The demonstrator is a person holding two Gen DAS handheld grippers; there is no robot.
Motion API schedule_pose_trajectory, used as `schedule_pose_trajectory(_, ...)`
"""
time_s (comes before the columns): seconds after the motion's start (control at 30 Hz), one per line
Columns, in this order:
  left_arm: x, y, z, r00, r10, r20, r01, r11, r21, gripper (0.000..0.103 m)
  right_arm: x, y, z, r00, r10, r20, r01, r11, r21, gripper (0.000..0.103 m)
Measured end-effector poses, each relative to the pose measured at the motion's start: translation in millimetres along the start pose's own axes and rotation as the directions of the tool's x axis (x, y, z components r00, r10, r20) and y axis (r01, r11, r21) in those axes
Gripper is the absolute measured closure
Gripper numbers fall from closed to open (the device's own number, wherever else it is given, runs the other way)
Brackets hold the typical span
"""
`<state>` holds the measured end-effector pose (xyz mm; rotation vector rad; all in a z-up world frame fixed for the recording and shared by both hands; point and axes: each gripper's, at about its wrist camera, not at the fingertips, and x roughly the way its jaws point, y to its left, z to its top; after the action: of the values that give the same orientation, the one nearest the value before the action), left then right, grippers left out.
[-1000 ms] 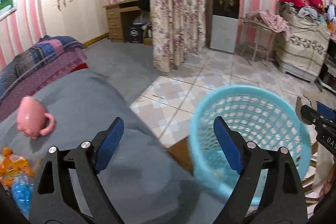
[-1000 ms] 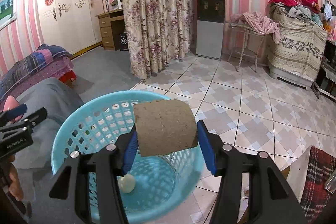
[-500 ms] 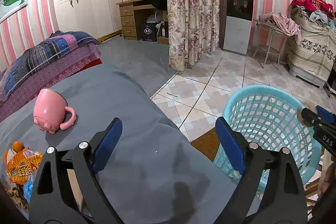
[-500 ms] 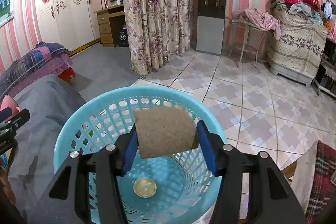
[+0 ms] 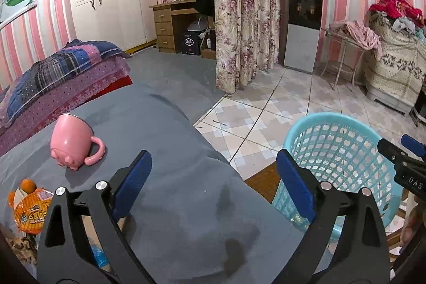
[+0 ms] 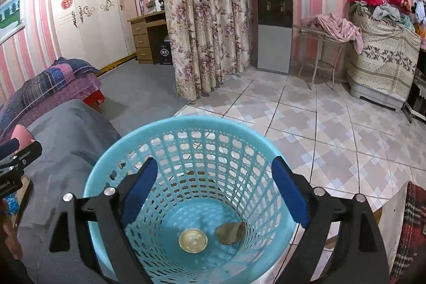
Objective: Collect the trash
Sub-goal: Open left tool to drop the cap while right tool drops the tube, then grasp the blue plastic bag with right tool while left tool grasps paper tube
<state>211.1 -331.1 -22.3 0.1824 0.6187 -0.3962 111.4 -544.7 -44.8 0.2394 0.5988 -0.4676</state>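
My right gripper point(image 6: 215, 166) hangs over the light blue basket point(image 6: 106, 177); its jaws are opening and nothing is between them. A brown cardboard roll point(image 6: 230, 232) lies on the basket floor beside a round pale lid point(image 6: 193, 240). My left gripper point(image 5: 213, 164) is over the grey tablecloth point(image 5: 170, 140); its jaws are opening too, with nothing between them. On the cloth to its left lie an orange snack bag point(image 5: 29, 209) and crumpled brown scraps point(image 5: 18, 246). In the left wrist view the basket point(image 5: 338, 150) stands to the right of the table.
A pink mug point(image 5: 73, 142) lies tipped on the cloth, far left. A blue wrapper point(image 5: 99, 256) shows under the left gripper's frame. Behind are a quilt-covered bed point(image 5: 61, 76), a floral curtain point(image 6: 202, 44) and a tiled floor point(image 6: 332, 129). A plaid cloth point(image 6: 410, 230) is at the right.
My right gripper opened and let go of the cardboard roll, which fell to the basket floor. My left gripper swung left, away from the basket and over the table.
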Motion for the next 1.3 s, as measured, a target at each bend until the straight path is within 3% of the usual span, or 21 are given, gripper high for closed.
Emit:
schedule_pose_trajectory(0.17,-26,12,2,0.999,0.022,0.031,-0.021,1.0,-0.017,0.007,-12,9,2,0.999,0.015,0.028,-0.015,1.0,-0.005,0.01)
schedule_pose_trajectory(0.47,-91,47,-10,0.99,0.097,0.099,-0.091,0.994,-0.063,0.006,-42,28,1,0.995,0.07,0.069,-0.07,0.998,-0.007,0.01)
schedule_pose_trajectory(0.77,-140,98,-49,0.976,0.2,0.09,-0.189,0.975,-0.118,0.006,-78,75,-13,0.982,0.154,0.106,-0.144,0.985,-0.094,0.01)
schedule_pose_trajectory(1.1,-186,180,-97,0.941,0.334,0.046,-0.32,0.928,-0.193,0.006,-90,133,-38,0.968,0.244,0.065,-0.23,0.959,-0.166,0.009)
schedule_pose_trajectory(1.3,-192,221,-122,0.918,0.396,0.01,-0.386,0.899,-0.208,0.006,-89,181,-57,0.96,0.28,0.026,-0.262,0.925,-0.274,0.01)
